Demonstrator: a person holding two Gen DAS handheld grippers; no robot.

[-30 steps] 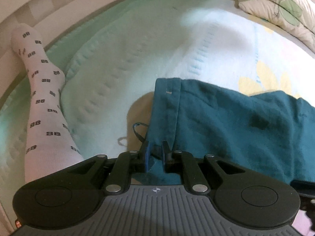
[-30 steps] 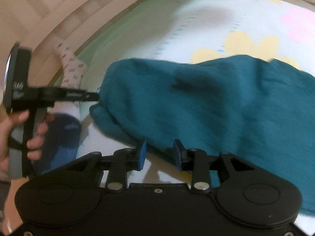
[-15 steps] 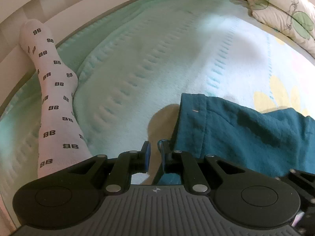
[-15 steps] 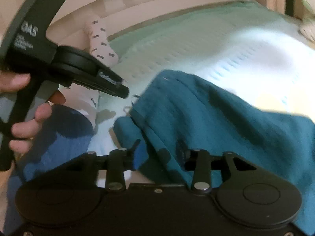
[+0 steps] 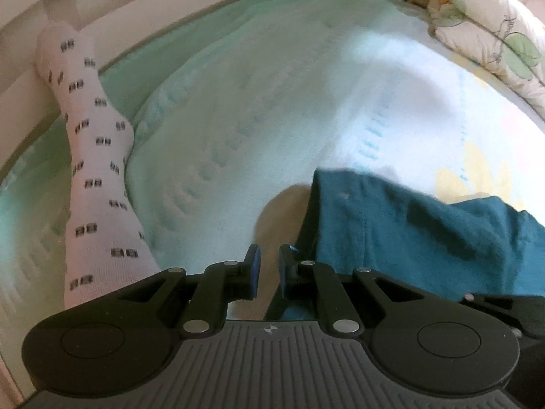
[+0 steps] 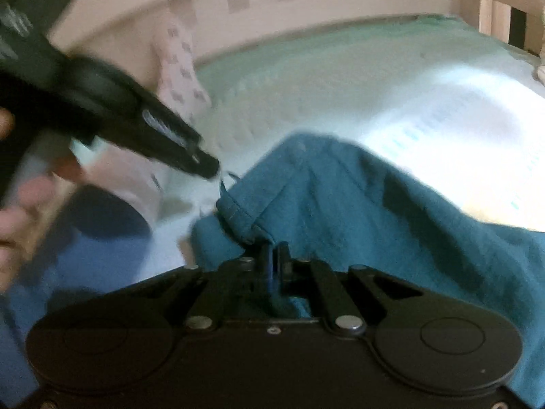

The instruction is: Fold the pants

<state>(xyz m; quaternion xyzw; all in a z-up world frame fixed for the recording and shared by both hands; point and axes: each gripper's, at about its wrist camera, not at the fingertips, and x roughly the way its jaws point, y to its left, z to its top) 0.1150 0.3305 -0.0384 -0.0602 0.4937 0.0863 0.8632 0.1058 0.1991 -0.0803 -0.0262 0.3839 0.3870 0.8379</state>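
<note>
The teal pants (image 5: pixel 419 235) lie on a light quilted bed cover (image 5: pixel 259 109), their hemmed edge just right of my left gripper (image 5: pixel 267 260). The left gripper's jaws stand slightly apart with nothing between them; the cloth edge lies beside the right finger. In the right wrist view the pants (image 6: pixel 357 204) fill the lower right, and my right gripper (image 6: pixel 274 255) is shut on a fold of the teal cloth near the waistband edge. The left gripper (image 6: pixel 207 167) shows there at the left, held in a hand, its tip close to the pants' edge.
A leg in a white patterned sock (image 5: pixel 92 177) lies along the left side of the bed. A floral pillow (image 5: pixel 490 34) sits at the far right. A wooden bed rail (image 6: pixel 306 10) runs along the back. Blue trousers of the person (image 6: pixel 85 259) are at lower left.
The left gripper has let go of the pants' edge and opened a little. The right gripper has moved onto the pants and closed on a fold of the cloth.
</note>
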